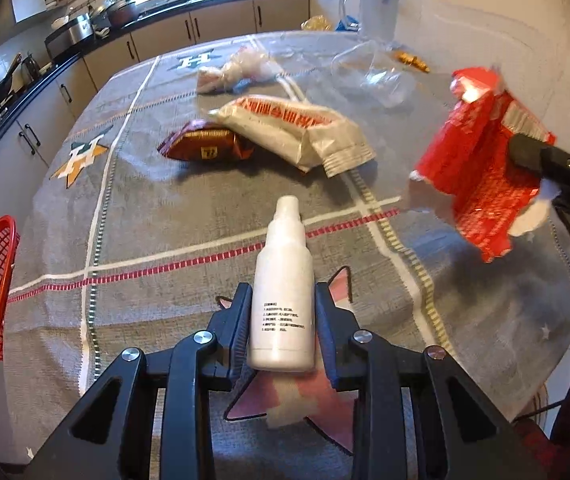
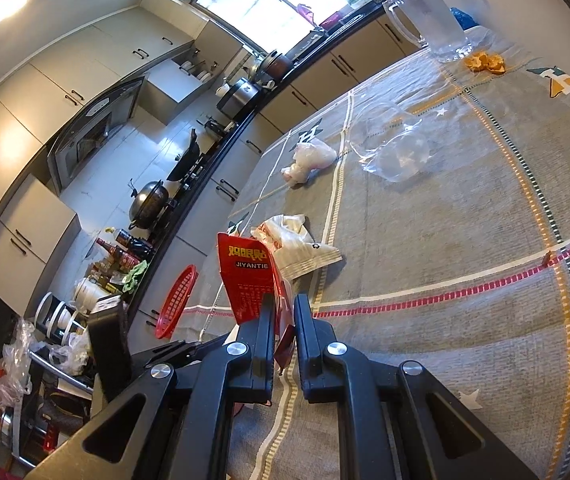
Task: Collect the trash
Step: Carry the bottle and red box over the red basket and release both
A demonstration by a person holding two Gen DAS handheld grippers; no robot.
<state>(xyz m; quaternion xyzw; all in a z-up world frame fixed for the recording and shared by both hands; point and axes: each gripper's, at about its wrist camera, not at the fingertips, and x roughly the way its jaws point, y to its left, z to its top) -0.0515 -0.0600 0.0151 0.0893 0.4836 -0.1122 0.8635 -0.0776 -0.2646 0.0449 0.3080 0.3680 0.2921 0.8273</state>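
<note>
bottle (image 1: 281,280) btwn left fingers (image 1: 241,320)

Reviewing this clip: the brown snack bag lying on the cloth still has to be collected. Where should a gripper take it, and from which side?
Probably by the near crimped end of the brown snack bag, coming from above on its left side. It lies flat, so the thin seam fits between jaws. The white bag overlaps its right end, blocking that side.
</note>
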